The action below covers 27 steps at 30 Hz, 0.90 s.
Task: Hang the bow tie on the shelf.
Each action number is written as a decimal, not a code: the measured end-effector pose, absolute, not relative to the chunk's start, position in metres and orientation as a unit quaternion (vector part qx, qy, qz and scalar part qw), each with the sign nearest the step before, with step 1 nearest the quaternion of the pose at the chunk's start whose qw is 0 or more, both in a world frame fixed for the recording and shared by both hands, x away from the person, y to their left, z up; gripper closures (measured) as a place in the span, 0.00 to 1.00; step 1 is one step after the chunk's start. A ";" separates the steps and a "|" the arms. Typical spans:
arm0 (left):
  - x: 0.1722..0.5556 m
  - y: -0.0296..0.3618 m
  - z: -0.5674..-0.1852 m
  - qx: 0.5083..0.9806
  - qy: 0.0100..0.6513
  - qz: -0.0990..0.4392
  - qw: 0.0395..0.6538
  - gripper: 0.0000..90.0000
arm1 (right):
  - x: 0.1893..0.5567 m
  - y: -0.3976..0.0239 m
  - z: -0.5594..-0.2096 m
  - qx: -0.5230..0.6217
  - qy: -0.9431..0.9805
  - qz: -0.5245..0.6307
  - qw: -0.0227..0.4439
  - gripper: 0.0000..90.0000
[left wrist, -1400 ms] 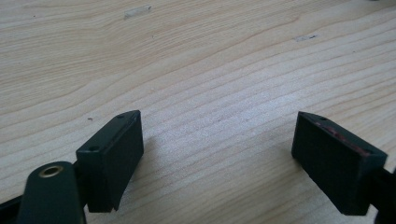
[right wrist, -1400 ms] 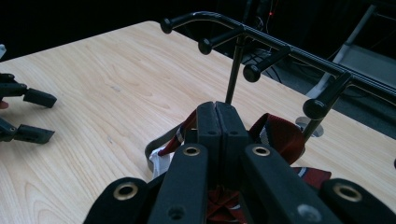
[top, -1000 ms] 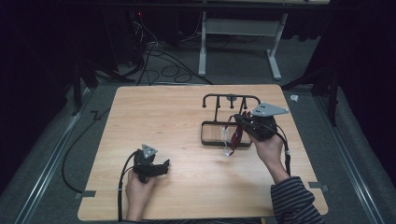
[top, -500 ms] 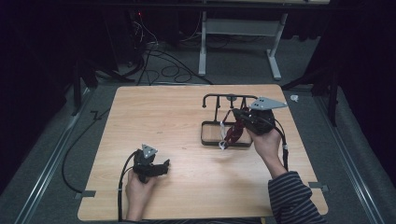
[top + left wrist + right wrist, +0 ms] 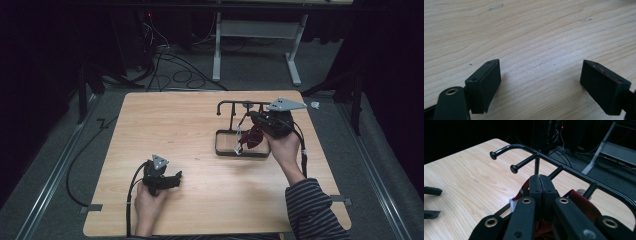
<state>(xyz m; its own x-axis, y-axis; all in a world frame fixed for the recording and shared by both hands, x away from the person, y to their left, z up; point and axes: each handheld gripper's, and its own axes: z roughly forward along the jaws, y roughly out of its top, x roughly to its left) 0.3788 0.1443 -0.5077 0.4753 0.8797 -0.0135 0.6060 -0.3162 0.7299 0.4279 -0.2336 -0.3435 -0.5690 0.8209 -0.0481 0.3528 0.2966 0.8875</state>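
A black wire rack (image 5: 235,103) with knobbed hooks stands on the right half of the wooden table (image 5: 190,120). My right gripper (image 5: 253,121) hovers over the rack's base frame, shut on a red strap-like item (image 5: 252,138) that dangles beneath it with a small white tag (image 5: 238,149). In the right gripper view the jaws (image 5: 539,182) are pressed together just before the hook bar (image 5: 574,172), and red fabric (image 5: 581,202) shows on both sides of them. My left gripper (image 5: 175,177) rests low on the table near the front left, open, with bare wood between its jaws (image 5: 540,82).
Beyond the table's far edge lie cables (image 5: 165,60) on the floor and a white desk frame (image 5: 255,35). A small white object (image 5: 314,105) sits at the table's far right corner. The table's left and middle are bare wood.
The right hand has shifted slightly up and toward the rack's hook bar, carrying the red item along. The left gripper has stayed put.
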 end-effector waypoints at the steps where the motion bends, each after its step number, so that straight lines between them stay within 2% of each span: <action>1: 0.379 0.144 -0.508 0.787 0.472 0.198 0.345 0.19 | 0.429 -0.234 -0.343 0.385 0.761 0.451 0.261 1.00; 21: 0.379 0.144 -0.508 0.787 0.472 0.198 0.345 0.19 | 0.446 -0.236 -0.348 0.419 0.753 0.439 0.255 1.00; 27: 0.379 0.144 -0.508 0.787 0.472 0.198 0.345 0.19 | 0.446 -0.236 -0.348 0.419 0.753 0.439 0.254 0.95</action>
<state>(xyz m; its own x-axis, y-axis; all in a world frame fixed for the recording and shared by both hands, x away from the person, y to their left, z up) 0.3788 0.1443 -0.5078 0.4752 0.8798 -0.0137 0.6060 -0.3159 0.7300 0.4462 -0.2356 -0.3483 -0.5204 0.8538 -0.0150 0.4075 0.2638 0.8743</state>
